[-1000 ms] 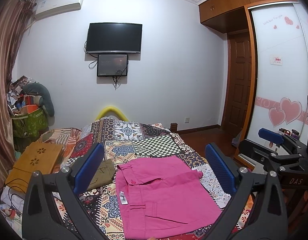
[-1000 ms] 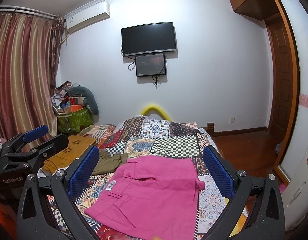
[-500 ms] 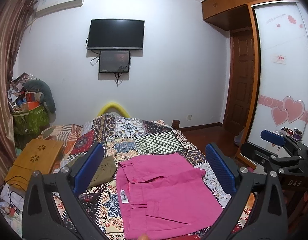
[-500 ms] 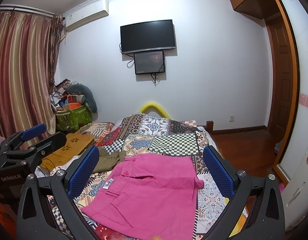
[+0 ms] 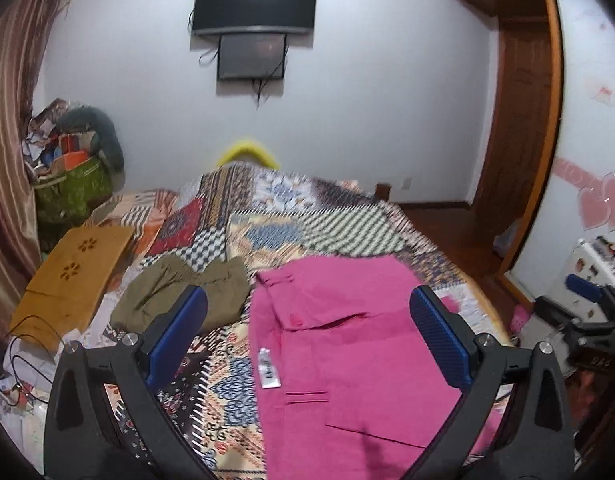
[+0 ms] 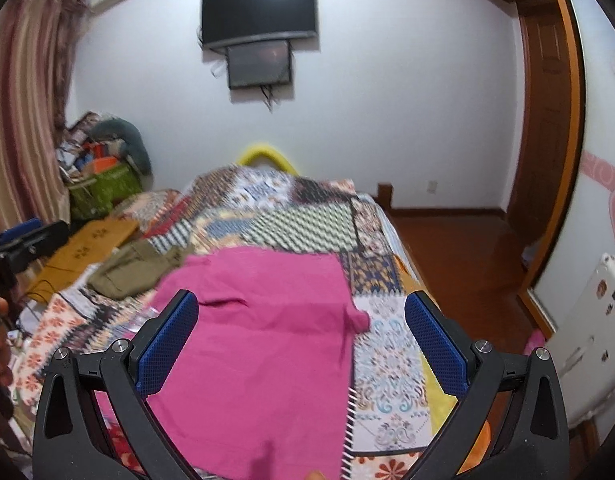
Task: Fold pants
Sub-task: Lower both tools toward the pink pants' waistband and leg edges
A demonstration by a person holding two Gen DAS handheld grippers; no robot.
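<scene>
Pink pants [image 5: 347, 344] lie flat on the patchwork bedspread [image 5: 291, 220], waistband toward the far side, a white label [image 5: 267, 368] at their left edge. They also show in the right wrist view [image 6: 259, 336]. My left gripper [image 5: 307, 340] is open and empty, held above the pants. My right gripper [image 6: 301, 344] is open and empty, above the pants' right part. The right gripper also shows at the right edge of the left wrist view [image 5: 587, 320].
Olive-green pants [image 5: 183, 296] lie crumpled on the bed left of the pink ones. A wooden lap table [image 5: 75, 264] sits at the bed's left side. A green bag with clutter [image 5: 71, 188] stands by the curtain. Wooden floor and a door [image 6: 547, 140] are at the right.
Both grippers have tilted down and moved closer over the pink pants, which fill more of each view. Both stay open. The pants have not moved.
</scene>
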